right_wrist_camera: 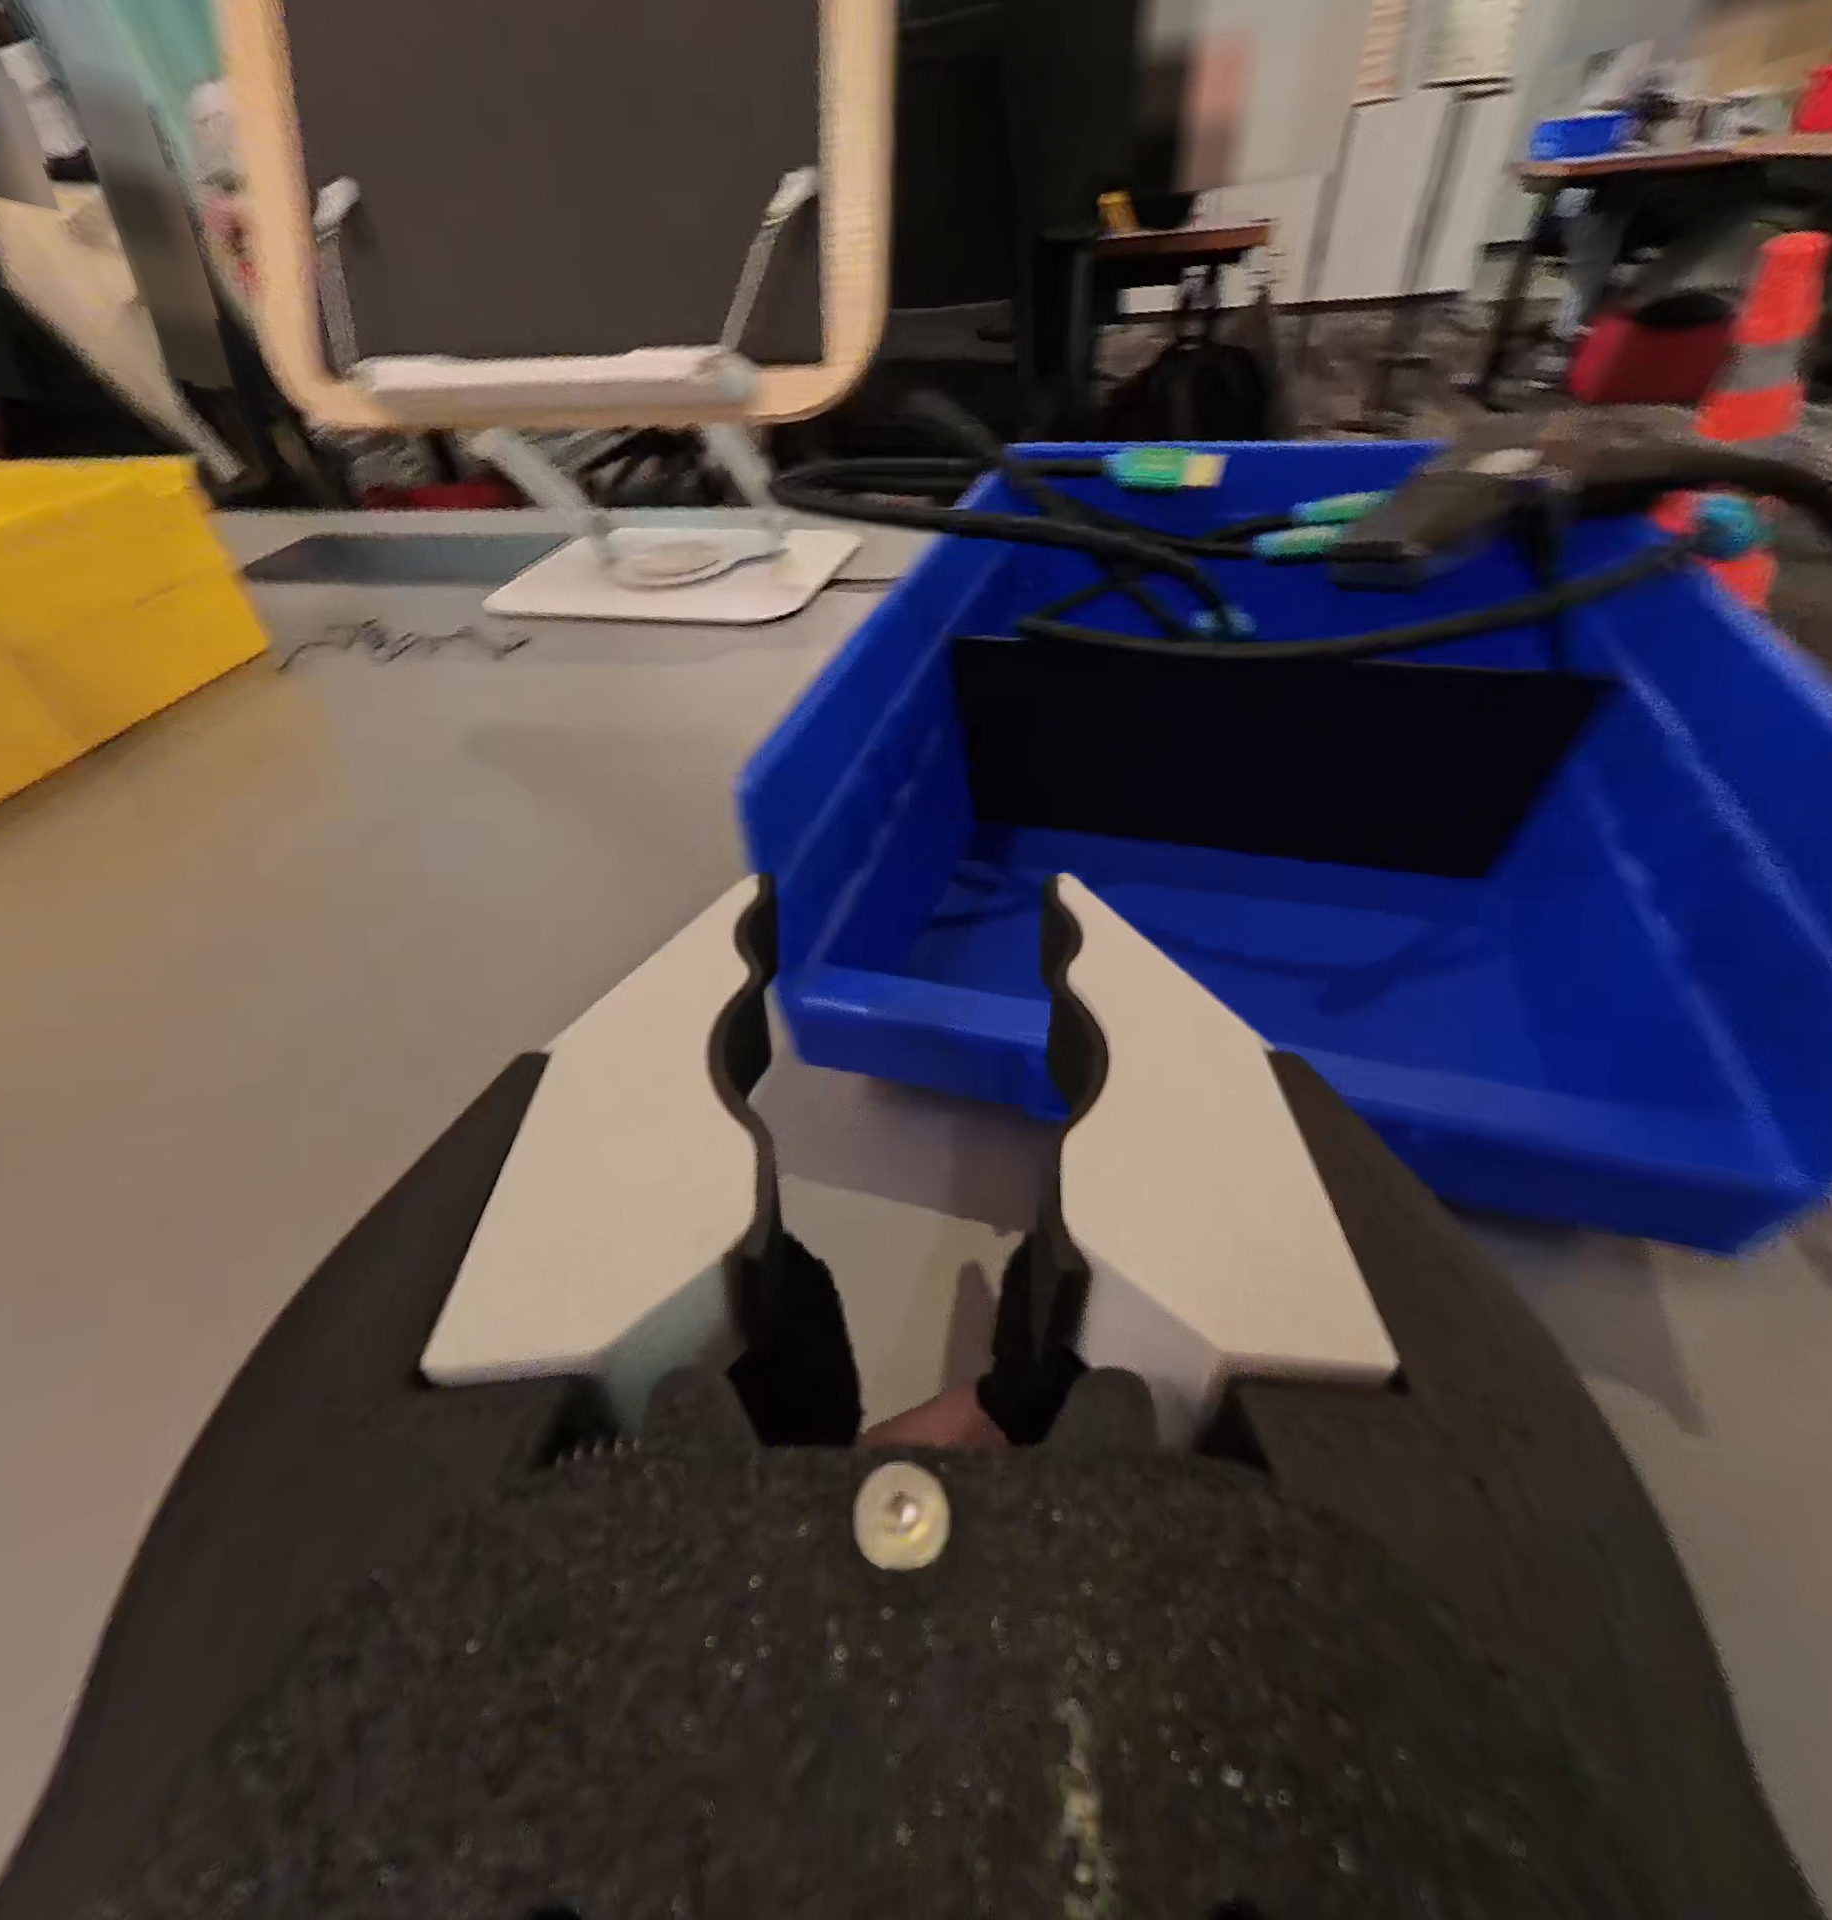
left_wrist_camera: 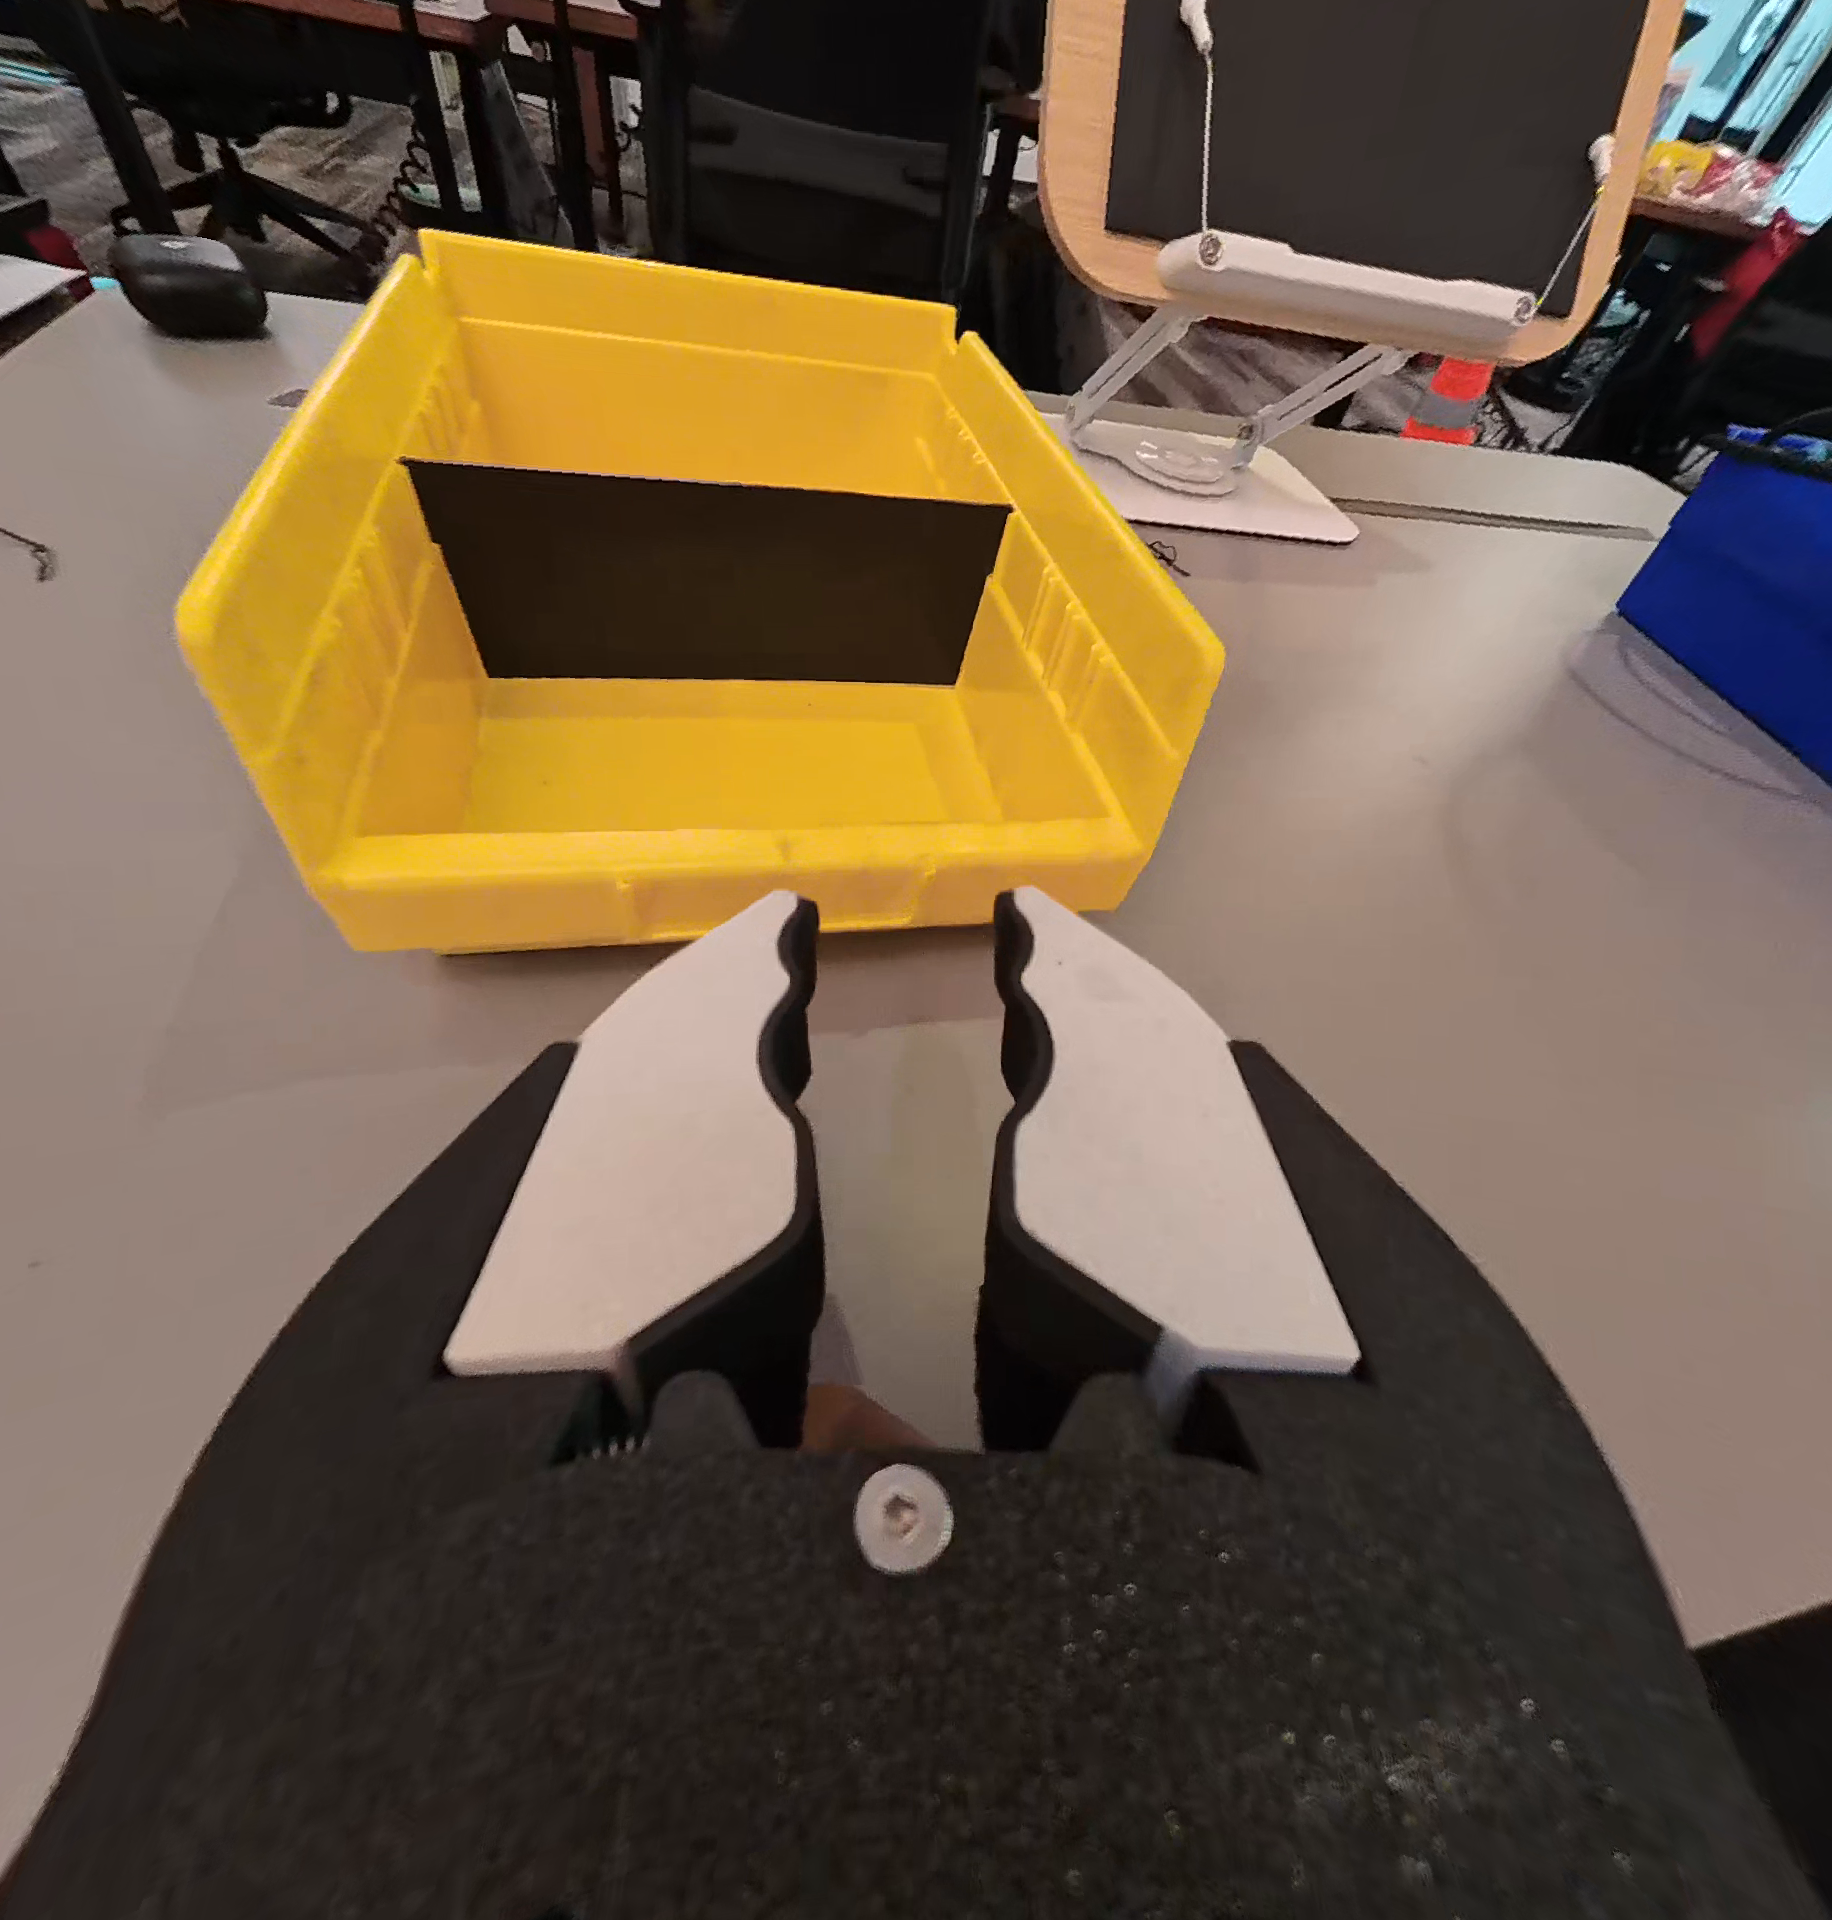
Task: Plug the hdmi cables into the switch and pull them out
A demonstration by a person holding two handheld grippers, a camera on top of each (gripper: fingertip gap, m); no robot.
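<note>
An office-like lab or workshop. Ahead of the left jaws a yellow parts bin point(left_wrist_camera: 683, 623) sits on a grey worktable point(left_wrist_camera: 1411, 935); beyond it stand office chairs point(left_wrist_camera: 226, 156) and desks. Past the right jaws, an orange traffic cone point(right_wrist_camera: 1764, 343) and cluttered benches point(right_wrist_camera: 1670, 166).

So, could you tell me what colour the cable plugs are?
Teal-green plugs, seen best in the right wrist view.

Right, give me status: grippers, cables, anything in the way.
Left gripper open, empty, facing yellow bin. Right gripper open, empty, at blue bin. HDMI cables and switch sit at its back, untouched. Path clear.
</note>
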